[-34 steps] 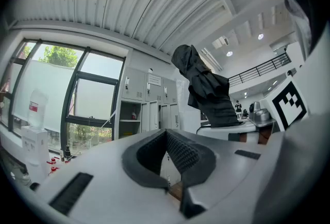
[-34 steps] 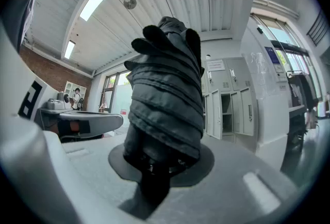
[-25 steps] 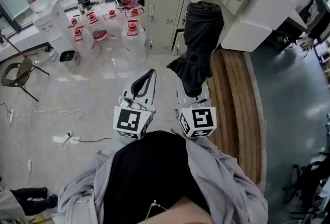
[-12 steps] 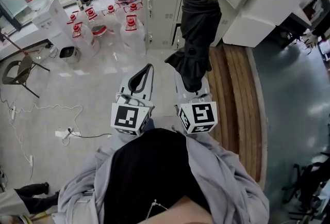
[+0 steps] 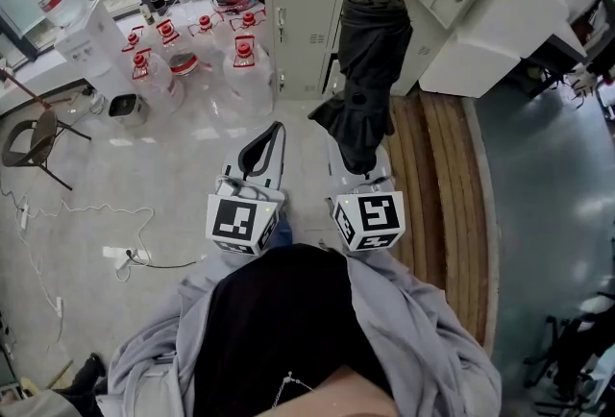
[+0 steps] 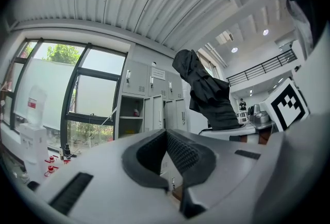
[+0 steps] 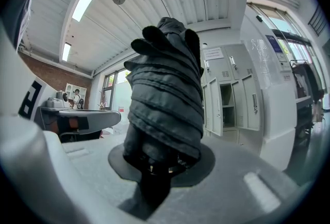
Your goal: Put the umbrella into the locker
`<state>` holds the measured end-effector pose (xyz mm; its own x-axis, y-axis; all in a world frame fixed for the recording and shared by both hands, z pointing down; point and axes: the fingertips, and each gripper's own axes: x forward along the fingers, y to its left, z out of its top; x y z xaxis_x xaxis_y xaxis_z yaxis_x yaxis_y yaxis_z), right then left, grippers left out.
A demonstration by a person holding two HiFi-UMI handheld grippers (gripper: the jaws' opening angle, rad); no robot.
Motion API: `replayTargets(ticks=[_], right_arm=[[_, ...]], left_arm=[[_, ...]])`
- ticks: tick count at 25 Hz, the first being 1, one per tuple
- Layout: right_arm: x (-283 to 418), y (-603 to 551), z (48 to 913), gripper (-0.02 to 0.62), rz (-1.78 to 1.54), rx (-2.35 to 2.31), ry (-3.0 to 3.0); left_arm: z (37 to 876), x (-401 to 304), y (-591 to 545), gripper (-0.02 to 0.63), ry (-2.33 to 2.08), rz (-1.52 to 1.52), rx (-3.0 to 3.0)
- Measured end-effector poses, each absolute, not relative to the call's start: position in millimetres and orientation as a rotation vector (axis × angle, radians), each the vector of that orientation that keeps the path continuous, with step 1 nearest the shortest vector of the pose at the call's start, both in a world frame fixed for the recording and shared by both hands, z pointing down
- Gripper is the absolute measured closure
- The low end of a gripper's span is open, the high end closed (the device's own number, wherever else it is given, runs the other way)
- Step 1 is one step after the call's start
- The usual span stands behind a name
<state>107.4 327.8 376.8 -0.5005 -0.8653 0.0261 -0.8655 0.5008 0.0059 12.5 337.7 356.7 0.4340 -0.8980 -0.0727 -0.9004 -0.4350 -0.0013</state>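
Observation:
A folded black umbrella (image 5: 368, 60) stands upright out of my right gripper (image 5: 357, 165), which is shut on its lower end. In the right gripper view the umbrella (image 7: 165, 94) fills the middle and hides the jaw tips. My left gripper (image 5: 276, 130) is beside it on the left, its curved black pads (image 6: 178, 148) meeting at the tips with nothing between them. Grey lockers (image 5: 306, 21) stand straight ahead; one compartment (image 6: 131, 114) is open, and a door (image 7: 214, 107) hangs ajar.
Several large water bottles (image 5: 245, 60) with red caps stand on the floor left of the lockers, beside a white dispenser (image 5: 82, 26). A wooden platform (image 5: 442, 184) runs along the right. A white cabinet (image 5: 490, 31), a chair (image 5: 34, 141) and floor cables (image 5: 86, 213) are nearby.
Both grippers and the person have moved a little forward toward the lockers. The umbrella stays gripped in the right gripper, the left stays shut and empty.

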Motion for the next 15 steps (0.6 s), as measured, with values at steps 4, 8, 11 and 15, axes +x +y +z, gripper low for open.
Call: replayTargets(ticks=[4, 8, 11, 15], right_arm=[[97.2, 278.9, 376.0, 0.517, 0.009, 1.553, -2.697], [84.8, 225.9, 371.0, 0.517, 0.014, 1.565, -2.691], [79.0, 186.2, 368.6, 0.517, 0.007, 1.586, -2.674], [71.9, 140.0, 368.0, 0.517, 0.023, 1.616, -2.659]], left_arm=[[354.0, 6.1, 290.6, 0.600, 1.632, 0.105, -2.632], [348.1, -4.1, 236.0, 0.600, 1.607, 0.114, -2.648], [341.1, -8.8, 195.1, 0.600, 1.574, 0.140, -2.652], [337.7, -14.9, 148.9, 0.600, 1.533, 0.148, -2.669]])
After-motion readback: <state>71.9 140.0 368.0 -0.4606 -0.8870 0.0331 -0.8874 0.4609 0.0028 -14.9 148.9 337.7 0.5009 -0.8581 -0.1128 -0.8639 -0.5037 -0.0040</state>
